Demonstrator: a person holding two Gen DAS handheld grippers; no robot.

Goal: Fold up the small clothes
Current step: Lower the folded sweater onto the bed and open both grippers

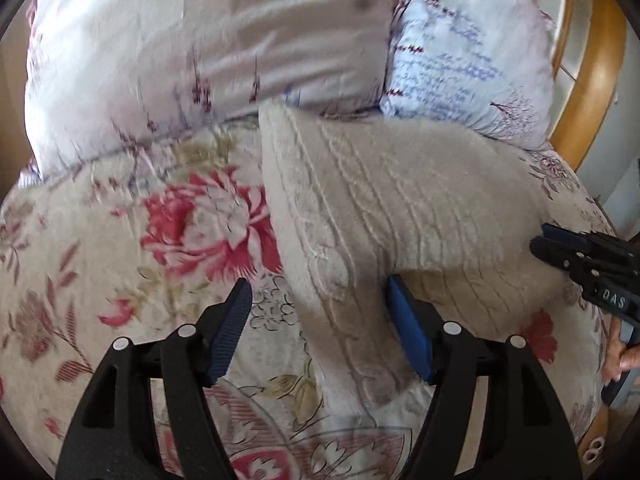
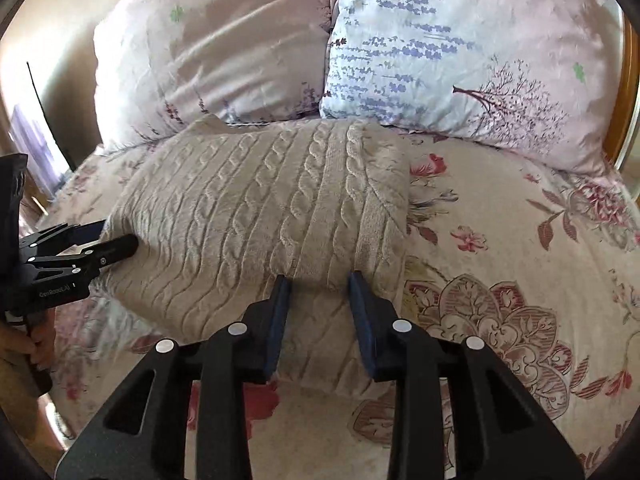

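Floral bedding covers the bed point(image 2: 500, 264) you are working on, and everything else is placed against it. Two pillows point(image 2: 460, 60) lean at its head, a pale pink one and a lilac-printed one side by side. Just below them, in the middle of the bed, lies the sweater point(image 2: 260, 208), a beige cable knit folded into a thick, roughly square bundle, its far edge touching the pillows.

Your left gripper point(image 1: 320, 300) sits at the sweater's left edge with its fingers point(image 1: 404, 320) spread wide; a fold of knit lies between them, against the right finger only, so nothing is pinched. Your right gripper point(image 2: 320, 280) is at the sweater's near edge, its fingers point(image 2: 280, 300) parted with knit between them; you cannot tell whether the pads press on it. A hand point(image 1: 624, 356) shows at the right gripper's handle.
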